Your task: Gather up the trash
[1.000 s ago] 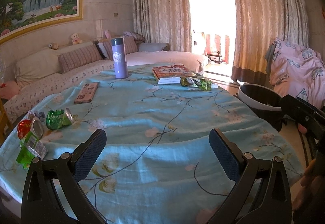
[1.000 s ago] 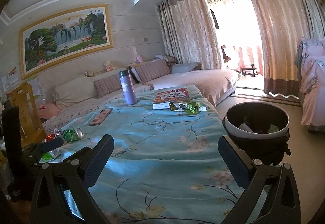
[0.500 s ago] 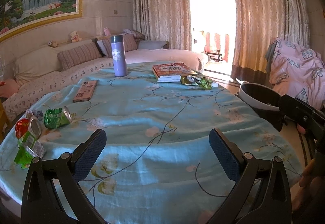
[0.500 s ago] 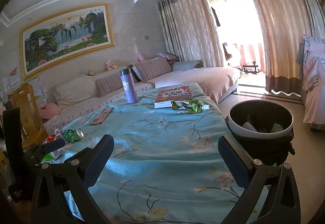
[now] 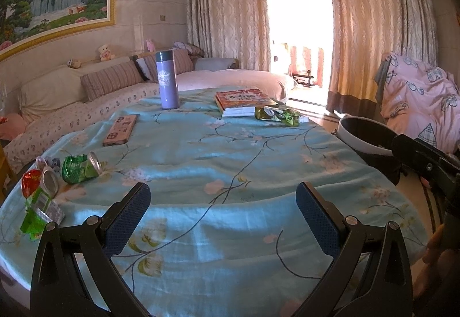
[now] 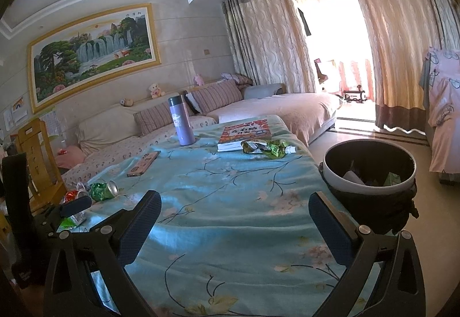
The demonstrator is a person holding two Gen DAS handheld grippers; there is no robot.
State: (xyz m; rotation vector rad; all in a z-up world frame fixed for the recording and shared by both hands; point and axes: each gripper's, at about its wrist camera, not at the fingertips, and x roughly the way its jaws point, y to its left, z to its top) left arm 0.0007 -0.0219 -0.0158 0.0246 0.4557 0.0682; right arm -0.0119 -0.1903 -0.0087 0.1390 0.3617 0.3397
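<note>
A crushed green can (image 5: 81,168) (image 6: 104,190) lies at the table's left edge, beside a red can (image 5: 34,183) and a green wrapper (image 5: 36,216). Crumpled green wrappers (image 5: 278,114) (image 6: 266,148) lie next to the book at the far side. A black bin with a white rim (image 6: 369,182) (image 5: 365,138) stands on the floor to the right and holds some litter. My left gripper (image 5: 223,215) is open above the near tablecloth, holding nothing. My right gripper (image 6: 235,223) is open too, between the table and the bin.
On the light blue flowered tablecloth (image 5: 230,161) stand a purple flask (image 5: 167,83) (image 6: 181,124), a red book (image 5: 243,100) (image 6: 245,134) and a flat pink box (image 5: 120,129). A sofa runs behind the table. A wooden chair (image 6: 34,161) stands left, pink bedding (image 5: 417,104) right.
Both views have shifted slightly; the table and bin sit a little lower and closer in frame. Both grippers stay open and no object has moved.
</note>
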